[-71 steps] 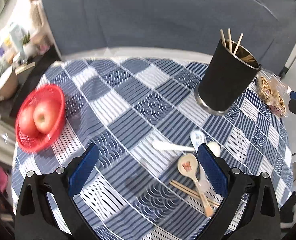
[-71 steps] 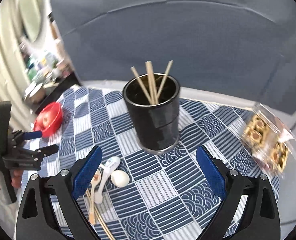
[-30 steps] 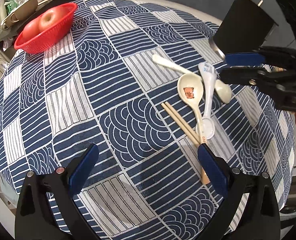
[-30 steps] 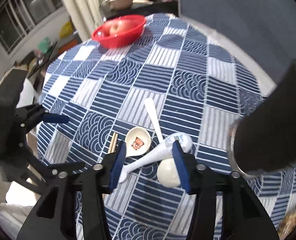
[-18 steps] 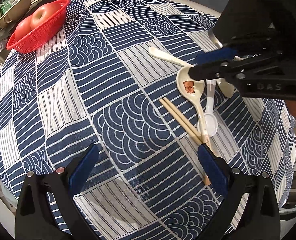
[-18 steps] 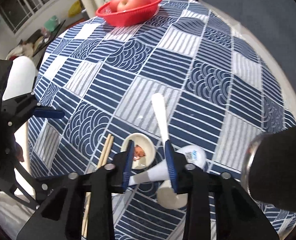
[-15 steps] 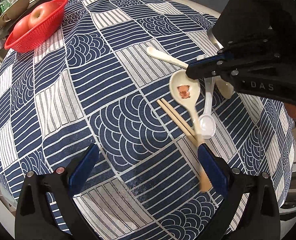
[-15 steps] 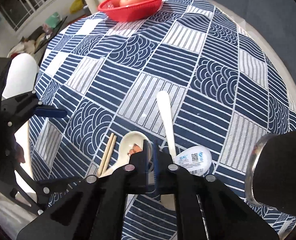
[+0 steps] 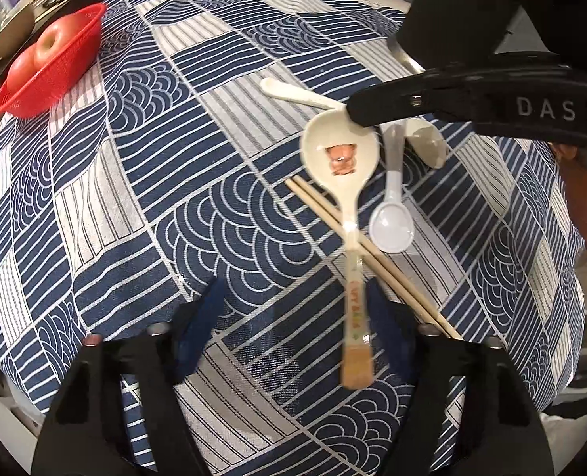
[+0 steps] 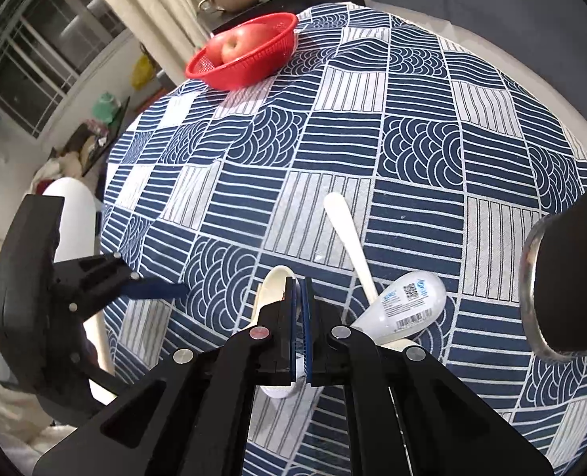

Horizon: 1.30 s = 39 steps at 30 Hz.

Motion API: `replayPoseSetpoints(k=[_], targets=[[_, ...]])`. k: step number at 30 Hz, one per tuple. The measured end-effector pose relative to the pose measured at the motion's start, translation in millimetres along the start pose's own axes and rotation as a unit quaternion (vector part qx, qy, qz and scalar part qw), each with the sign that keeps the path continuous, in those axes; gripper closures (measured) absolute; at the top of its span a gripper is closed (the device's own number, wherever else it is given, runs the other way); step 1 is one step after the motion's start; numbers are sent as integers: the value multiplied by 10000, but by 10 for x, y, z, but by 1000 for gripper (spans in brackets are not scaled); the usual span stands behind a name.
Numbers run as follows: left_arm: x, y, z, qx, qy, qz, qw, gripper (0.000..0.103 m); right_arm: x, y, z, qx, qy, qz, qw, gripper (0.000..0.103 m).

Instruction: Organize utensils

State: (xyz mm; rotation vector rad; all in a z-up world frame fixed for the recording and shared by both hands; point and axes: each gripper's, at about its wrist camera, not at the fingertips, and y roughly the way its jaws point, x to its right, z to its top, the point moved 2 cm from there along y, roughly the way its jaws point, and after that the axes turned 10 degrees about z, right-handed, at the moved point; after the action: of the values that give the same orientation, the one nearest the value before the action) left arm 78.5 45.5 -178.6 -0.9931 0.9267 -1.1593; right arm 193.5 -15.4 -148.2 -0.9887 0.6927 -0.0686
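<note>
My right gripper [image 10: 300, 283] is shut on the rim of a cream spoon with a bear print [image 9: 341, 154], lifted above the cloth with its handle hanging toward my left gripper. The right gripper also shows in the left wrist view [image 9: 354, 113]. My left gripper [image 9: 293, 313] is open, its blue pads either side of the spoon's handle, not touching it. On the cloth lie a pair of chopsticks [image 9: 376, 261], a white spoon [image 9: 392, 214] with a label on its back [image 10: 404, 301], and a plain cream spoon [image 10: 348, 238]. The black utensil cup [image 10: 574, 277] stands at the right.
A red basket with apples [image 10: 245, 55] sits at the far edge of the round table with its blue-and-white patterned cloth [image 10: 412, 139]. A cupboard with dishes and a window are beyond. The person's hand [image 9: 586, 198] holds the right gripper.
My right gripper closed on the bear spoon's bowl and lifted it off the cloth. My left gripper has narrowed and the spoon's handle now hangs between its pads.
</note>
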Motion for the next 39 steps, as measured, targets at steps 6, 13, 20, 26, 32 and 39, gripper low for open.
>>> replayPoseSetpoints(k=[6, 13, 20, 26, 32, 39], targets=[[71, -15, -19, -26, 215, -121, 9997, 94, -75, 6, 5, 35, 10, 10, 10000, 101], [65, -174, -88, 240, 279, -156, 9992, 94, -118, -66, 26, 109, -25, -111, 9999, 101], [77, -431, -25, 506, 447, -98, 9977, 94, -176, -328, 80, 370, -55, -244, 9990, 101], [162, -757, 151, 883, 618, -189, 9940, 94, -220, -791, 108, 797, -56, -504, 9955, 101], [329, -1040, 399, 1302, 947, -231, 9867, 94, -267, -1273, 55, 1233, -15, -814, 9890, 101], [580, -1386, 615, 1740, 1409, -372, 9739, 94, -279, -1833, -55, 1640, 88, -1230, 9787, 101]])
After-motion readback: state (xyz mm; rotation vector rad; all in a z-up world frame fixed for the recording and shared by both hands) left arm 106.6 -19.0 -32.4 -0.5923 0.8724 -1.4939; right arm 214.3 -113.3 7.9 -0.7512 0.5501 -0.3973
